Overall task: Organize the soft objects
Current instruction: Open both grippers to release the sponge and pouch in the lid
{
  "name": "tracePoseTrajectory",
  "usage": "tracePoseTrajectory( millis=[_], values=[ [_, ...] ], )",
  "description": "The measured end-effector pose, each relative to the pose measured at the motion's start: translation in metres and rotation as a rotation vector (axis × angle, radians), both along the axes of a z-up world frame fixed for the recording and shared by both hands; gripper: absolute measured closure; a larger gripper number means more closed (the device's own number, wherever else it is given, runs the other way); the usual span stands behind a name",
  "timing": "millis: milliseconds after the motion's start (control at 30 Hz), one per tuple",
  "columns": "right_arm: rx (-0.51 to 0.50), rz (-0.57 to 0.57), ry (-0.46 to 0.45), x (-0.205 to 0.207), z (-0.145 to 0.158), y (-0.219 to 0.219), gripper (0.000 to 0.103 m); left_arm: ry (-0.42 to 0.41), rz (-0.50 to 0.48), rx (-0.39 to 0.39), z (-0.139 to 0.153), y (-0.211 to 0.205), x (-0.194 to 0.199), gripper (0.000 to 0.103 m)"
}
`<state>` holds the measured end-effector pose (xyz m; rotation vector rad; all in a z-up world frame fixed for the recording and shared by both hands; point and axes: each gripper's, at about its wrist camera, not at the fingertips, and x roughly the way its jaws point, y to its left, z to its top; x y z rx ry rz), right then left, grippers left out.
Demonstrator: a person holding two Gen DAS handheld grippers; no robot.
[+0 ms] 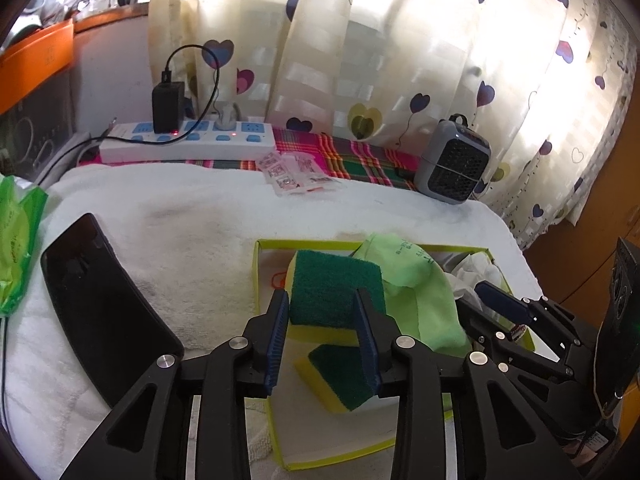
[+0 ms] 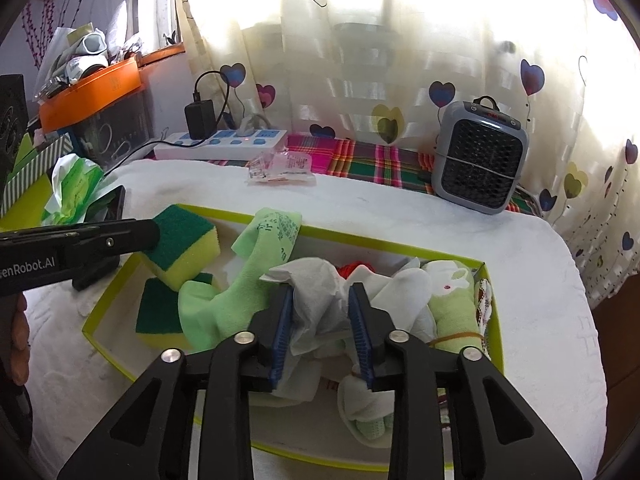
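**Sponges and tissue over the green box**

A white towel (image 2: 400, 216) covers the table before a heart-print curtain (image 2: 400, 60). The yellow-green box (image 2: 384, 245) lies near. The left gripper (image 1: 323, 340), part open, brackets a sponge (image 1: 334, 290); grip uncertain. The right gripper (image 2: 320, 334), part open, has crumpled tissue (image 2: 316, 300) between its jaws.

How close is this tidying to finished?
Mostly done: a lower sponge, green cloth and rolled towels lie in the box. In hand: left gripper flanks the upper sponge, right gripper flanks a tissue, both over the box. Left, perhaps: the green packet outside.
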<state>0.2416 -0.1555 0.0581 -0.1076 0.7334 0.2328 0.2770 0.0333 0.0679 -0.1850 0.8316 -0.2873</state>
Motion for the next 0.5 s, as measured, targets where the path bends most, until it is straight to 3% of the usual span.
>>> tracePoseTrajectory(
  millis=[200, 300, 500],
  values=[
    [0.006, -0.001, -0.009, -0.002, 0.001, 0.001, 0.061, -0.007, 0.006, 0.009, 0.001, -0.001, -0.002, 0.067],
    [0.011, -0.006, -0.014, -0.003, 0.002, 0.000, 0.056, -0.008, 0.005, 0.005, 0.001, -0.001, -0.004, 0.061],
    [0.028, -0.011, -0.024, -0.008, 0.004, -0.001, 0.052, -0.018, -0.004, 0.032, 0.003, -0.005, -0.011, 0.060]
  ],
)
